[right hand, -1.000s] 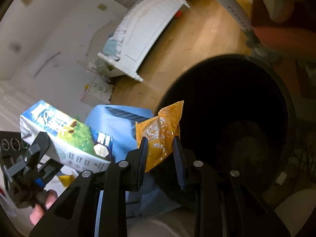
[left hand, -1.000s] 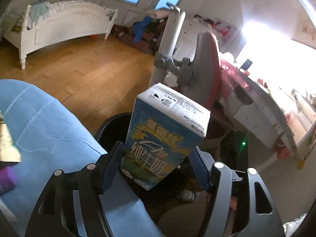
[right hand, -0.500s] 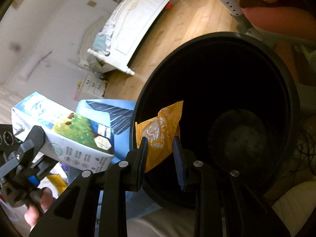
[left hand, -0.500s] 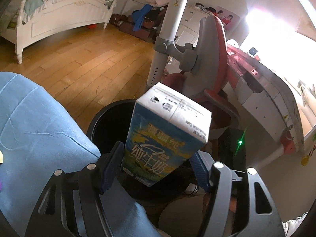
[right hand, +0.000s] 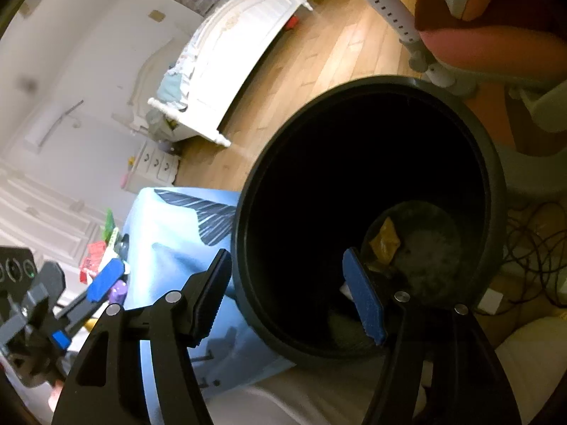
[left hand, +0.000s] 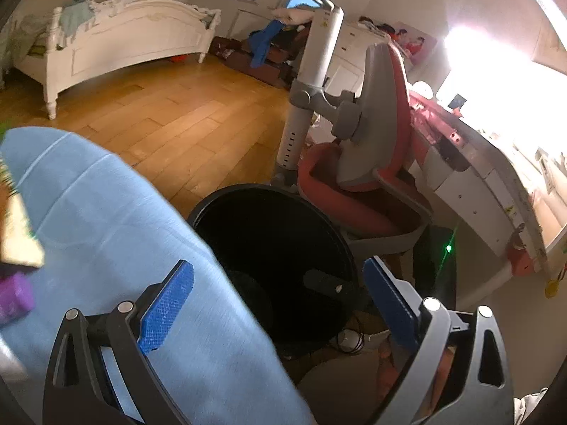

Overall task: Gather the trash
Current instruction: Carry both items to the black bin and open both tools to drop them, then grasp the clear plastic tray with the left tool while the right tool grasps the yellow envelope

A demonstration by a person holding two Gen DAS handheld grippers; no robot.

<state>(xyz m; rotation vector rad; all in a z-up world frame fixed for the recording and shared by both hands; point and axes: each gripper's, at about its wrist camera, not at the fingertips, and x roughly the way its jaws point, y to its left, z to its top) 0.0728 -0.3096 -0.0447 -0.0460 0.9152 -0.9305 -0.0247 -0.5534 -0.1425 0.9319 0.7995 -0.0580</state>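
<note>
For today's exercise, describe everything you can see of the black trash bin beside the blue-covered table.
The black trash bin is round, open-topped and looks like dark plastic with a thick rolled rim. It stands upright on the floor, its side against the blue cloth and beside a red chair. Deep inside, an orange wrapper lies on the greyish bottom; other contents are too dark to make out.

left tongs (left hand: 278, 306) opening, empty | right tongs (right hand: 287, 294) opening (nothing between)

Both wrist views were aimed steeply down, close above the bin (left hand: 273, 248). Bin (right hand: 368, 219), blue cloth (left hand: 106, 233) and bed (right hand: 241, 60) were shared.
</note>
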